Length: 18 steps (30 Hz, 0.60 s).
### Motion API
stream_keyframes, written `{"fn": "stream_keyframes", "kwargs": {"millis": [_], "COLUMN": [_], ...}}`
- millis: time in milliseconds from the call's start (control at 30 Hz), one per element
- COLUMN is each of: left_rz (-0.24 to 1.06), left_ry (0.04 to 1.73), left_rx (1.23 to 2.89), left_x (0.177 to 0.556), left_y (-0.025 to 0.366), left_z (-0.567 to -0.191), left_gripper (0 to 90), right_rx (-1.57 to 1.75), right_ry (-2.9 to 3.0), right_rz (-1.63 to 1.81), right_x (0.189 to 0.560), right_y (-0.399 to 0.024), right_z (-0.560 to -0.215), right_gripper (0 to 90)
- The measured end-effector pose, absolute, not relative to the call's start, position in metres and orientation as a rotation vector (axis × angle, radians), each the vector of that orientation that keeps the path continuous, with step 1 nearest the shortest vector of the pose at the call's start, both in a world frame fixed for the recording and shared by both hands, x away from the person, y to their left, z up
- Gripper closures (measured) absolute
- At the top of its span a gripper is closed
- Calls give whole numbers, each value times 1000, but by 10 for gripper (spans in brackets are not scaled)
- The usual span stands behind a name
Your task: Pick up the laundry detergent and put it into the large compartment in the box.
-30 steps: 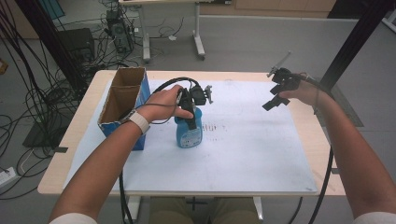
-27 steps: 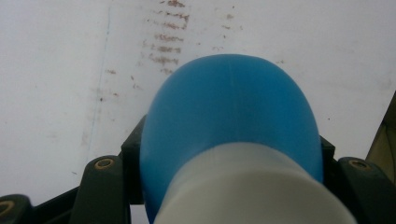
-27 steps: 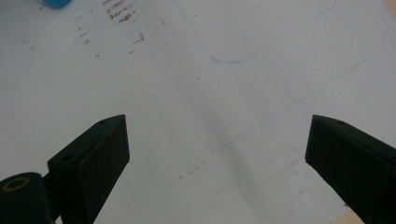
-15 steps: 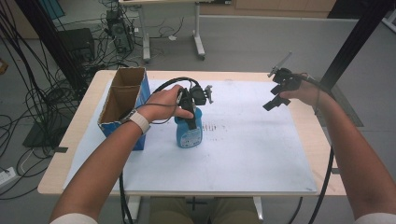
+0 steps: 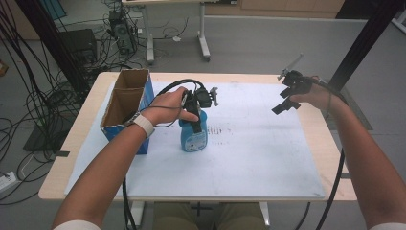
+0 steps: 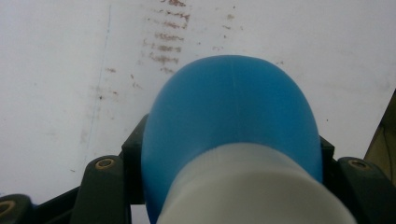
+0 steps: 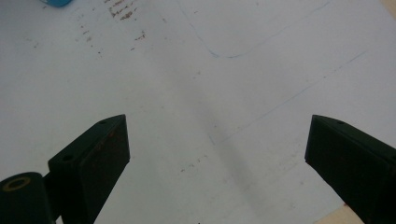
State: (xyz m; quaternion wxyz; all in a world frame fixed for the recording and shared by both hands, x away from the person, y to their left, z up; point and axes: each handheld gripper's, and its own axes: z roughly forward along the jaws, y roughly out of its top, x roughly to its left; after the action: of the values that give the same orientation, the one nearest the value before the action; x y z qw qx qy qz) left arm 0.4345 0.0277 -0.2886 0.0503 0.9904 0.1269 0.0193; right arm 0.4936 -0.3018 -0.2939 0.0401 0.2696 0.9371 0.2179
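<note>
A blue plastic bottle (image 5: pixel 193 137) stands upright on the white sheet, left of the table's middle. My left gripper (image 5: pixel 196 120) comes down over its top and is shut on it, one black jaw on each side of the bottle's shoulder. Seen from the left gripper view, the blue bottle (image 6: pixel 233 112) with its white top sits between the jaws of the left gripper (image 6: pixel 231 161). My right gripper (image 5: pixel 283 106) hovers over the far right of the table. In the right gripper view, that right gripper (image 7: pixel 217 144) is wide open with nothing between its fingers.
A blue cardboard box (image 5: pixel 125 103), open at the top, stands at the table's left side just beside my left forearm. A white sheet (image 5: pixel 249 163) with faint brown smudges covers most of the wooden table (image 5: pixel 330 158). Cables and table legs lie on the floor beyond.
</note>
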Motion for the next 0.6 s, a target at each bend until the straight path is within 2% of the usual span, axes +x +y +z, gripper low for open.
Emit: {"fn": "stream_keyframes", "kwargs": {"millis": [600], "left_rz": [77], "left_ry": [446], "left_rx": [3021], "left_x": [428], "left_y": [26], "left_z": [-279], "left_gripper": [394], "right_rx": [816], "right_ry": [2860], "right_rz": [693], "right_x": [486], "right_y": [-305], "right_z": [-293], "right_gripper": [67]}}
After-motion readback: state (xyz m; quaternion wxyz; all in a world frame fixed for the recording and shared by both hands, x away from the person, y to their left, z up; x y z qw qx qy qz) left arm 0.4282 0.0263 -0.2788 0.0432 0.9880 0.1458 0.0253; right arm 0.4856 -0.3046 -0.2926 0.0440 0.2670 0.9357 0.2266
